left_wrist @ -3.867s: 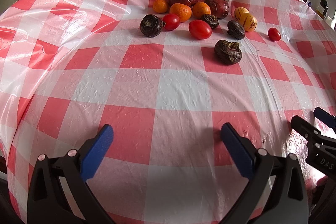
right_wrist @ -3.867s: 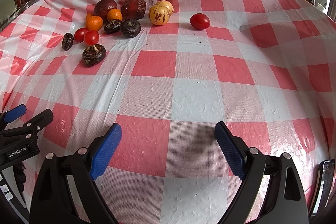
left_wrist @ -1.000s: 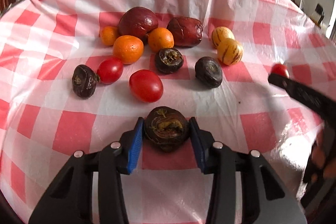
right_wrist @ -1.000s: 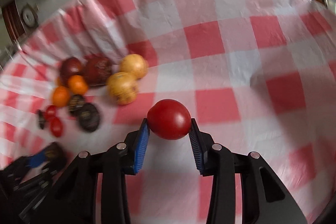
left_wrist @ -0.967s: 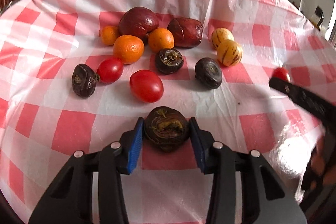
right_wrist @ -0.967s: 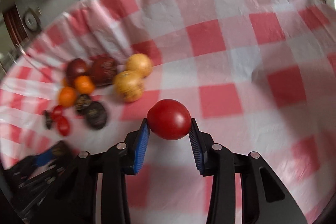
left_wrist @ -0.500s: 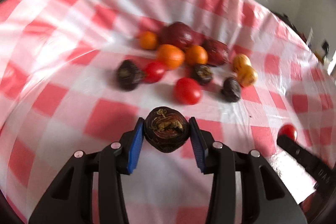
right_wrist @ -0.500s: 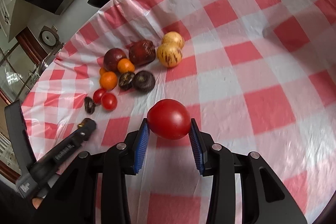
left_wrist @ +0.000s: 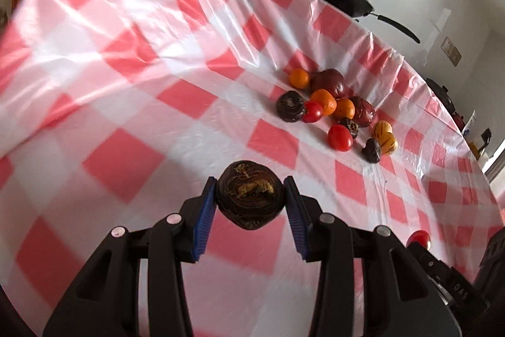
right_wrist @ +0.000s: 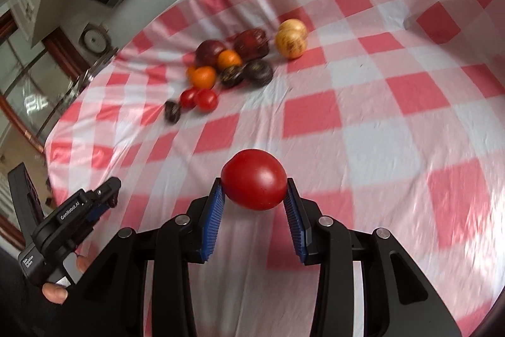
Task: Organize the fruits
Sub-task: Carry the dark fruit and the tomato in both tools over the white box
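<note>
Both claws are loaded and mid-carry above the checked tablecloth (left_wrist: 126,166). The left gripper (left_wrist: 251,199) clamps a dark wrinkled fruit (left_wrist: 249,195); the right gripper (right_wrist: 254,202) clamps a red tomato (right_wrist: 254,179). Next, I judge, each needs a clear spot for its own kind. Ahead of the left claw lie three oranges, two tomatoes, three dark fruits, two maroon fruits and two striped yellow ones.
</note>
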`<state>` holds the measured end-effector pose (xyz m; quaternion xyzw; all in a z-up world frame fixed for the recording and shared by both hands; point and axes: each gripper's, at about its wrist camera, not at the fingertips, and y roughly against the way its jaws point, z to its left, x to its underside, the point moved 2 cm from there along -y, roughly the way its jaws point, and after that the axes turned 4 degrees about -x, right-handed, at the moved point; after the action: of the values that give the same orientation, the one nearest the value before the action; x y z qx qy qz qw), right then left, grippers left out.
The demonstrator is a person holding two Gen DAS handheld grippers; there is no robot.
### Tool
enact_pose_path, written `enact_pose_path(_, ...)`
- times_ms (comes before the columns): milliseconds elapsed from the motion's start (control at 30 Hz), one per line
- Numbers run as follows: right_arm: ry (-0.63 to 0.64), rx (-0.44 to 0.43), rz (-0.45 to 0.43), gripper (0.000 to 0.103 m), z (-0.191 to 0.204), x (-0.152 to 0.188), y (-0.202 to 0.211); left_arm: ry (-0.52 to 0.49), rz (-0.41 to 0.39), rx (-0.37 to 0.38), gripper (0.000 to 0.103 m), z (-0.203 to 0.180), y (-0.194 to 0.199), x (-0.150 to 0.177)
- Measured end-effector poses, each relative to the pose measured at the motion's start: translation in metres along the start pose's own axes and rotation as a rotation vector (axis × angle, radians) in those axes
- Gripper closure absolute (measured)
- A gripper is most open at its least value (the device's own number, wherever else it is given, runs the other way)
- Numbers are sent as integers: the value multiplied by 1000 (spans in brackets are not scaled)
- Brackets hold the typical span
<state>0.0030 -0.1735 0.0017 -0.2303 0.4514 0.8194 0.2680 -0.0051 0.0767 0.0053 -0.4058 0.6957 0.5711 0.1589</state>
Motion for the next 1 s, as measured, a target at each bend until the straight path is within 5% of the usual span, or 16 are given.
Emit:
enact_pose_path(333, 125, -35, 79, 64, 48, 48, 10, -28, -15, -24, 60, 46, 58, 29)
enact_pose_path(633, 307, -77, 163, 64, 113, 91, 5, -87, -67, -133, 60, 96, 108, 48)
enact_pose_path(1000, 531, -206, 229, 64, 195, 143, 0, -85, -101, -172, 60, 179, 176, 89)
